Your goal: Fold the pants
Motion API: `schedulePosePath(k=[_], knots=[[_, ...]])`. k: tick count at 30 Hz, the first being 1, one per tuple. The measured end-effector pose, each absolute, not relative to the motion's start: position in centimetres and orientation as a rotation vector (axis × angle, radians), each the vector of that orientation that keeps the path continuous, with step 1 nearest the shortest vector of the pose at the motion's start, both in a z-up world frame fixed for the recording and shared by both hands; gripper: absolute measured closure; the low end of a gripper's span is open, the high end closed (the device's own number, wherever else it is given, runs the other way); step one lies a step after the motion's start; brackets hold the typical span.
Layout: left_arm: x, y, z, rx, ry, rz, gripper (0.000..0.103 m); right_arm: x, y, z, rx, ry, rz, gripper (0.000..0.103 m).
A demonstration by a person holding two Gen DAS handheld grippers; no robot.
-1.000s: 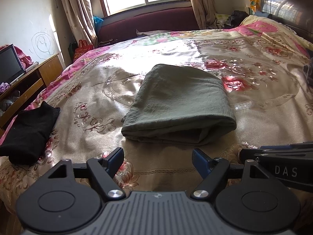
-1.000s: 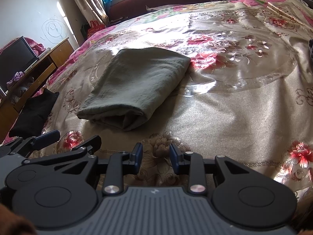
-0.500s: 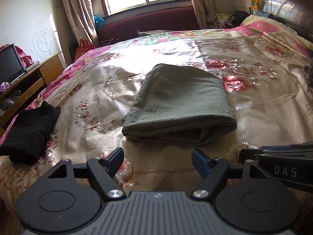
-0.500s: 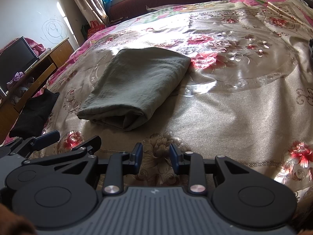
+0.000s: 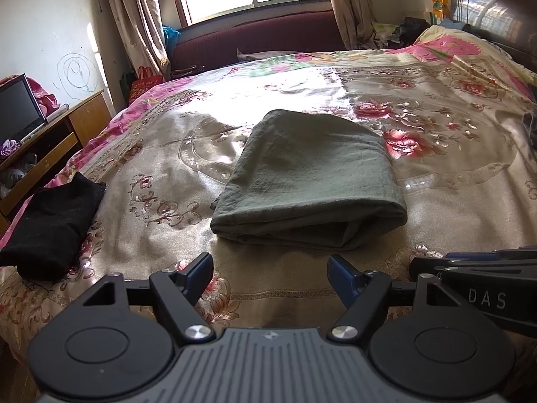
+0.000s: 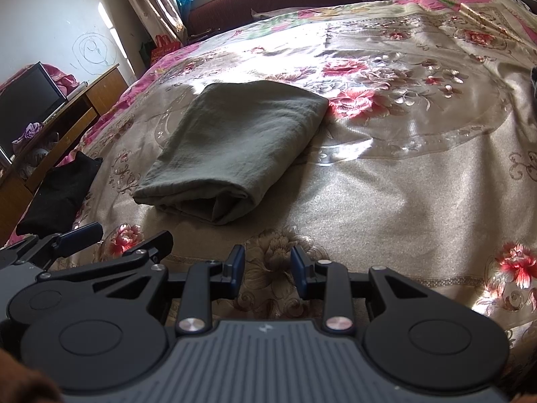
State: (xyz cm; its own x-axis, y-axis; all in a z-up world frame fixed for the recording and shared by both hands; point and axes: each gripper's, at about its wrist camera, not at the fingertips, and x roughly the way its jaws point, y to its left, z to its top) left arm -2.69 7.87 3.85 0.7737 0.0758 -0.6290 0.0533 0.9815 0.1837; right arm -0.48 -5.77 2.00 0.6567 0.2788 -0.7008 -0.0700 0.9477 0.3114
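Observation:
The grey-green pants (image 5: 312,181) lie folded into a thick rectangle on the floral bedspread (image 5: 268,282); they also show in the right wrist view (image 6: 235,147). My left gripper (image 5: 270,275) is open and empty, held just short of the pants' near edge. My right gripper (image 6: 267,267) is open with a narrower gap, empty, to the right of and nearer than the pants. Each gripper shows at the edge of the other's view, the right one (image 5: 483,268) and the left one (image 6: 80,238).
A folded black garment (image 5: 50,225) lies near the bed's left edge. A wooden TV stand with a screen (image 5: 16,110) stands to the left. A maroon sofa (image 5: 261,40) and window are beyond the bed. The headboard (image 5: 496,10) is at the far right.

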Motion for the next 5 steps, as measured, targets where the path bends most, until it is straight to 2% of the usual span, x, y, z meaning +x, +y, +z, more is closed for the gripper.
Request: schedulePosePath(k=[5], knots=[[-2.64, 7.8, 3.97, 0.191, 0.687, 0.011, 0.016, -0.52, -5.87, 2.11, 0.272, 0.83, 0.2, 0.071]])
